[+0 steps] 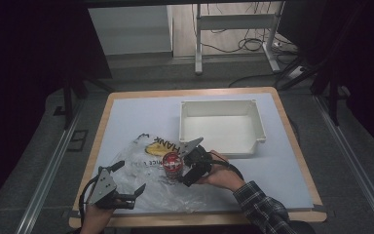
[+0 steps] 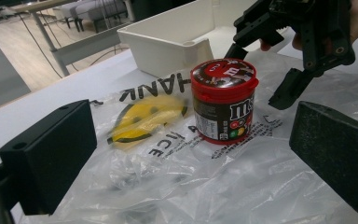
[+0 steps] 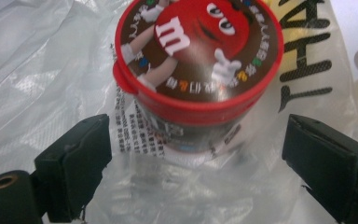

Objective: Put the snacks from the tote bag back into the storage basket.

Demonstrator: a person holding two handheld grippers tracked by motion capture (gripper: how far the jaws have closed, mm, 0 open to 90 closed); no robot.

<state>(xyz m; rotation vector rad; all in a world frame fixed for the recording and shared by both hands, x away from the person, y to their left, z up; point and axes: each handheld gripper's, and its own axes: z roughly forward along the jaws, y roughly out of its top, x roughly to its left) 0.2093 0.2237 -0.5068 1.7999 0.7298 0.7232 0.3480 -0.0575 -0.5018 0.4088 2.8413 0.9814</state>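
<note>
A candy tub (image 1: 172, 165) with a red lid and brown label stands upright on a clear plastic bag (image 1: 146, 183) printed with black letters and a yellow smiley. My right gripper (image 1: 181, 168) is open, its jaws on either side of the tub without closing on it. In the right gripper view the tub (image 3: 196, 70) rises between the two spread jaws of that gripper (image 3: 200, 163). My left gripper (image 1: 129, 178) is open over the bag's front left part. The left gripper view has the tub (image 2: 223, 100) ahead of its open jaws and the right gripper (image 2: 263, 70) beside it.
A white rectangular tray (image 1: 221, 146) stands behind and to the right of the tub, with nothing in it. The bag (image 2: 177, 186) lies crumpled across the front of the pale table (image 1: 131, 112). The table's wooden front edge (image 1: 195, 220) is close to both hands.
</note>
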